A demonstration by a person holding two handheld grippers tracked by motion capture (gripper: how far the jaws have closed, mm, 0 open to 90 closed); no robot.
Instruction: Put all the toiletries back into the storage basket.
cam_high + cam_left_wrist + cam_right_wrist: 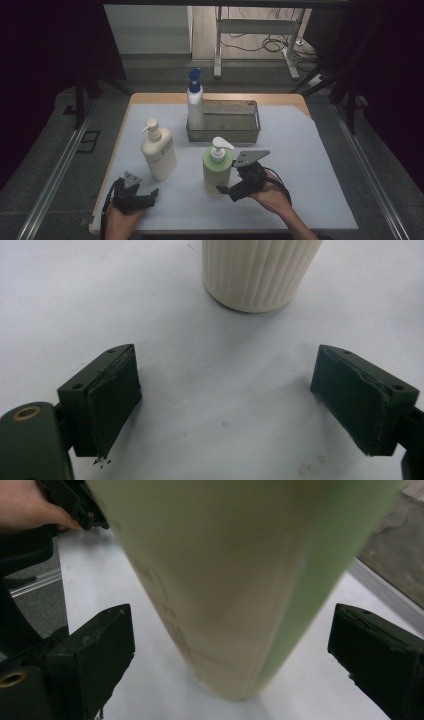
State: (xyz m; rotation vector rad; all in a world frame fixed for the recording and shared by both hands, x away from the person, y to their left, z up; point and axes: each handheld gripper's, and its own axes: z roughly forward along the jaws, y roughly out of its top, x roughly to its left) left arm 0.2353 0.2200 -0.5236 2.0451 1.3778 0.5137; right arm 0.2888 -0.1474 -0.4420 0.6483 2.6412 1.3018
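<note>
The right tongs [227, 191] sit at the near middle of the desk [310, 165], held in the person's right hand [272, 197], and they point toward the green pump bottle [216, 172]. In the right gripper view the tongs [230, 650] stand wide, one jaw on each side of the green bottle [225, 580], with a clear gap between each jaw and the bottle's wall. Nothing is squeezed; the bottle stands upright on the desk with its base between the two jaws. Its white pump head points to the right in the high view.

The left tongs [150, 196] rest low at the near left corner of the desk, held in the person's left hand [122, 217]. In the left gripper view these tongs [225, 405] are also spread wide, with bare desk [225, 385] between the jaws. The ribbed base of the cream pump bottle [257, 272] stands ahead of them, apart from both jaws. In the high view this cream bottle [159, 152] stands upright, left of the green bottle and near it, without touching.

Farther back, a metal mesh basket [235, 134] sits at the middle of the desk. A white bottle with a blue pump [195, 100] stands upright in the basket's left end. The green bottle stands just in front of the basket, on the light sheet that covers the desk.
</note>
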